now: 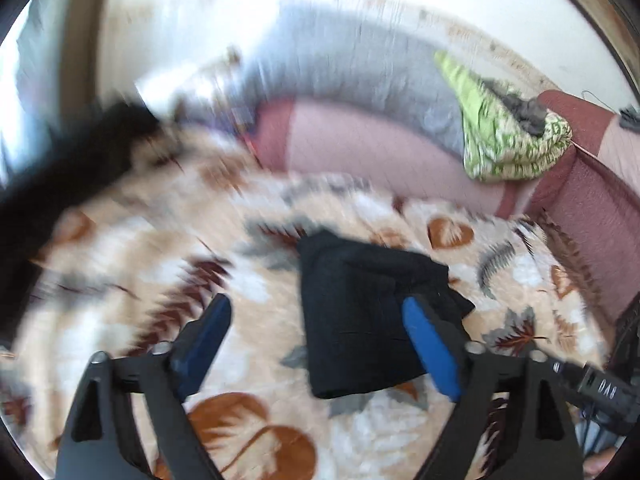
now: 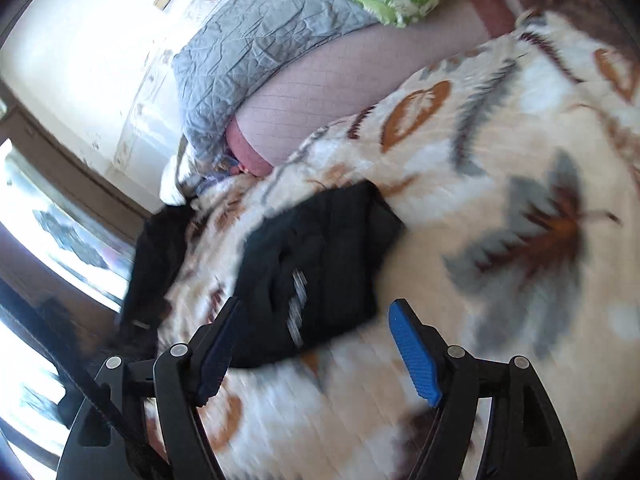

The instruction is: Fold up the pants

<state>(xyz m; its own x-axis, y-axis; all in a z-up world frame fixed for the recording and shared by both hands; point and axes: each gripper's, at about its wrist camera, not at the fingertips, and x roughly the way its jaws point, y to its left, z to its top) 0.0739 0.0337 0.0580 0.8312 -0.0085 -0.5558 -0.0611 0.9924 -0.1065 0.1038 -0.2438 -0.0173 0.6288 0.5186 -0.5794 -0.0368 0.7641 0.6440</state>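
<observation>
Black pants [image 1: 360, 320] lie folded into a compact bundle on the leaf-patterned blanket [image 1: 240, 280]. In the left wrist view my left gripper [image 1: 320, 312] hangs above them with its blue-padded fingers [image 1: 430, 348] wide apart and nothing pressed between the pads. In the right wrist view the same black pants [image 2: 316, 272], with a pale striped mark on them, lie just ahead of my right gripper [image 2: 316, 312]. Its jaws stand apart over the blanket [image 2: 480, 160], and the pads touch no cloth. The picture is blurred by motion.
A second dark garment [image 2: 156, 260] lies at the blanket's left edge. At the back are a grey quilted pillow [image 1: 360, 68], a pink bolster [image 1: 360, 148] and a green patterned cloth [image 1: 508, 132]. A window [image 2: 60, 240] and a wall stand to the left.
</observation>
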